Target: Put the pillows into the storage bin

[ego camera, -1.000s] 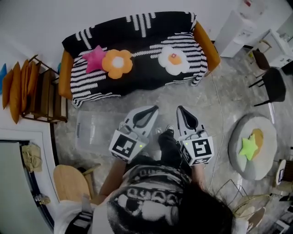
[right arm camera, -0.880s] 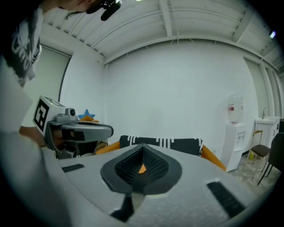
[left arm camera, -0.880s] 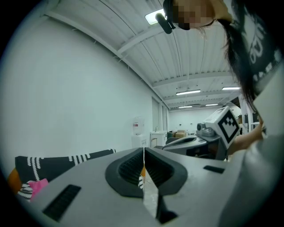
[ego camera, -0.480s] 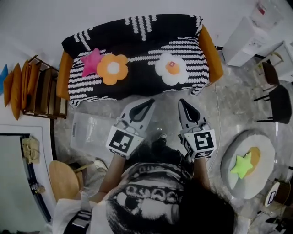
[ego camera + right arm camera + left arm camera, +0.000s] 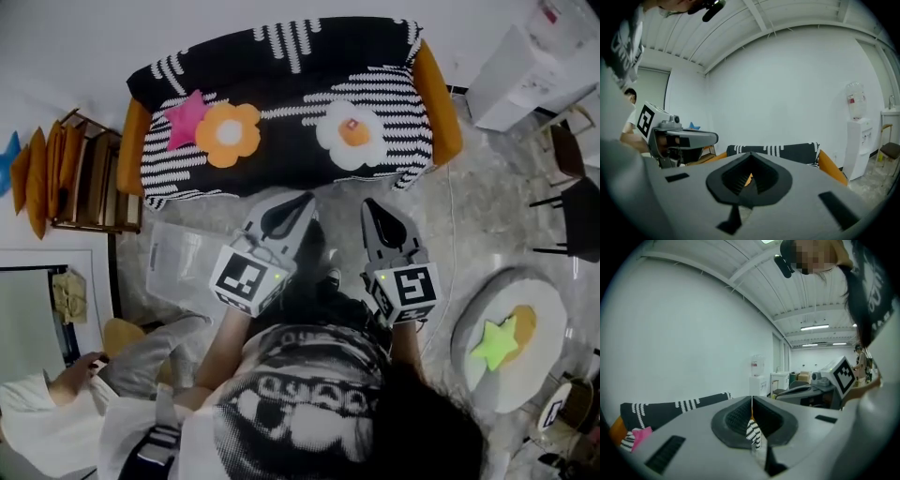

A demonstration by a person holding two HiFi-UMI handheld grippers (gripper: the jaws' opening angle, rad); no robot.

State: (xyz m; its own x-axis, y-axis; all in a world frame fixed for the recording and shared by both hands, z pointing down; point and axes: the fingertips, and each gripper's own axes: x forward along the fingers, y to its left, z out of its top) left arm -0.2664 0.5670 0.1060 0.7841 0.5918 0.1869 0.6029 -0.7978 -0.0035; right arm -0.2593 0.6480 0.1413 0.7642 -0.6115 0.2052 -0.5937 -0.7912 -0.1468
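Note:
Three pillows lie on the black-and-white sofa (image 5: 281,84): a pink star pillow (image 5: 186,118), an orange flower pillow (image 5: 229,134) and a white flower pillow (image 5: 351,132) with an orange centre. The clear storage bin (image 5: 178,267) stands on the floor in front of the sofa's left half. My left gripper (image 5: 298,202) and right gripper (image 5: 372,209) are held side by side just short of the sofa's front edge, both shut with nothing in them. In the left gripper view the sofa's back (image 5: 670,408) and the pink star pillow (image 5: 641,436) show low at the left.
A wooden rack (image 5: 89,183) with orange cushions (image 5: 37,183) stands left of the sofa. A round grey pouffe (image 5: 511,337) at the right carries a green star pillow (image 5: 494,341). A second person's hand (image 5: 75,367) and sleeve show at lower left. Dark chairs (image 5: 577,216) and a white cabinet (image 5: 530,70) stand at the right.
I have stepped closer to the sofa; both grippers moved up towards its front edge. A second person's arm has come into view at lower left. Both grippers stay shut.

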